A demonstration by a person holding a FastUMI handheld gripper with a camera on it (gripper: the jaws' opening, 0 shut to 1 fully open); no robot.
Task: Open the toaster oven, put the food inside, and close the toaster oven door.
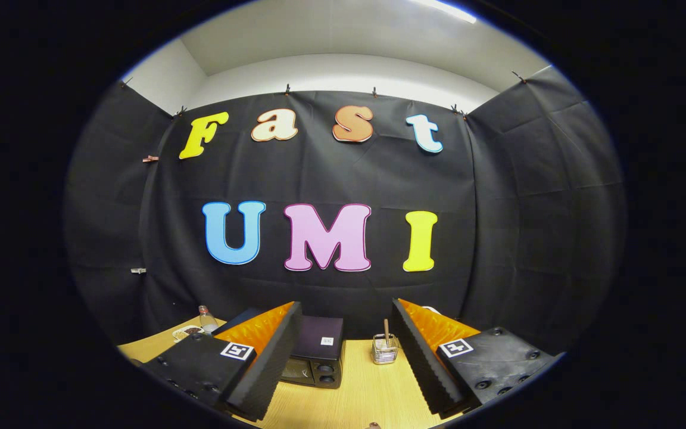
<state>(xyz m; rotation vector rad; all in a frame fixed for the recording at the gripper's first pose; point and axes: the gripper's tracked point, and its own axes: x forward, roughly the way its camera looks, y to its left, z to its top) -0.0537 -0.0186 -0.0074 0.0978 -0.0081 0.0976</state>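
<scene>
Inside a booth walled with black cloth [343,179], a wooden table [355,393] runs across the low part of the gripper view, under a white ceiling with a light strip. The cloth hangs from small clips along its top edge, and it folds at two corners, so that it encloses the table on three sides.

The gripper [340,357] is held high above the tabletop with its two fingers spread wide apart and nothing between their ribbed inner faces. Each finger carries a square printed marker on its upper side.

The toaster oven [316,354], a dark box, stands on the table beyond the fingers, partly hidden behind the left finger [259,369]. Its door looks closed, and two round knobs sit at the right of its front. A small white label marks its top.

A small clear container [384,350] with a wooden stick standing in it sits on the table just right of the oven, in the gap between the fingers and near the right finger [420,357].

Farther left, beyond the left finger, a clear bottle [206,319] stands beside a shallow dish [186,332] holding something dark; what it holds is too small to tell.
</scene>
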